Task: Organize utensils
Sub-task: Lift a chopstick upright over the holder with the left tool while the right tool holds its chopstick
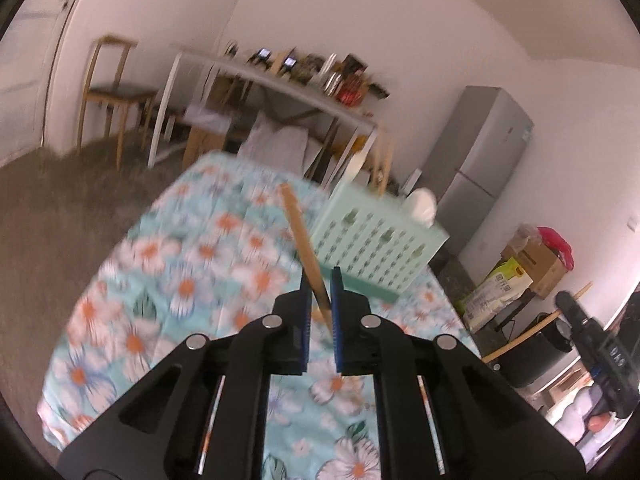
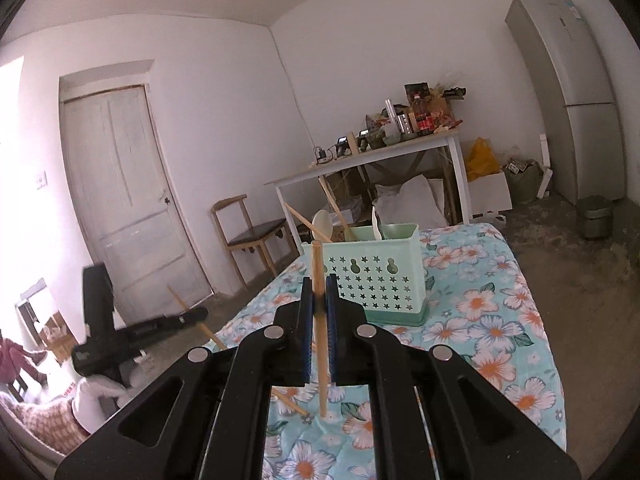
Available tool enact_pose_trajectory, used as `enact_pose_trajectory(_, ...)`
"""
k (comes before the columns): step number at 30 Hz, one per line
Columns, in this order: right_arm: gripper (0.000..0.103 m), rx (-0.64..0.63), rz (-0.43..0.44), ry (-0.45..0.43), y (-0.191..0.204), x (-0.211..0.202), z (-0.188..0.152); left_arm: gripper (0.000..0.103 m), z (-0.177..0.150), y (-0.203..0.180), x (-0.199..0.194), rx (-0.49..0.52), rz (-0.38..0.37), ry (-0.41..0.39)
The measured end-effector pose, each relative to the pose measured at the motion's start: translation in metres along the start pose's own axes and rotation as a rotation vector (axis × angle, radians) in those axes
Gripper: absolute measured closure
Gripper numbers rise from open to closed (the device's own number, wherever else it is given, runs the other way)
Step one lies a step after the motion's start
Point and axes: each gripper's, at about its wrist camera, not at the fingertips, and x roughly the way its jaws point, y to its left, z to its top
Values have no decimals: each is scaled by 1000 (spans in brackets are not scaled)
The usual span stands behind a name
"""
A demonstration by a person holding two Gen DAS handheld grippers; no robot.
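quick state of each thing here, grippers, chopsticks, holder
left gripper: jaws shut on a chopstick
left chopstick: held tilted, above the table
right gripper: jaws shut on a chopstick
right chopstick: held upright
green holder: upright on the floral tablecloth, spoons in it

door point(image 2: 120, 192) closed, left of frame | wooden chair point(image 2: 252, 232) beside it, dark seat | white side table point(image 2: 368, 156) centre, top cluttered with bottles and boxes, bags under it | grey fridge point(image 2: 576, 92) upper right | small grey bin point(image 2: 596, 216) on floor near fridge | cardboard boxes point(image 1: 532, 264) right edge, left view
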Motion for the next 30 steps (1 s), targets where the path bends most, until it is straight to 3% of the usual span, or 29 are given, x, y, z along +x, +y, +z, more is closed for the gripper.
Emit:
enact_pose_trajectory(7,97,-14,-8,-29,3,-3,10,98,34,-28,-13,91,-8,-106)
enact_pose_trajectory(16,97,-18,-19,-28,-4,9,21,98,60,-38,-14,100,-6,-181)
enact_pose_trajectory(30,97,2,-30,-8,-9,19,18,98,77,-47,-7,97,-44,-214)
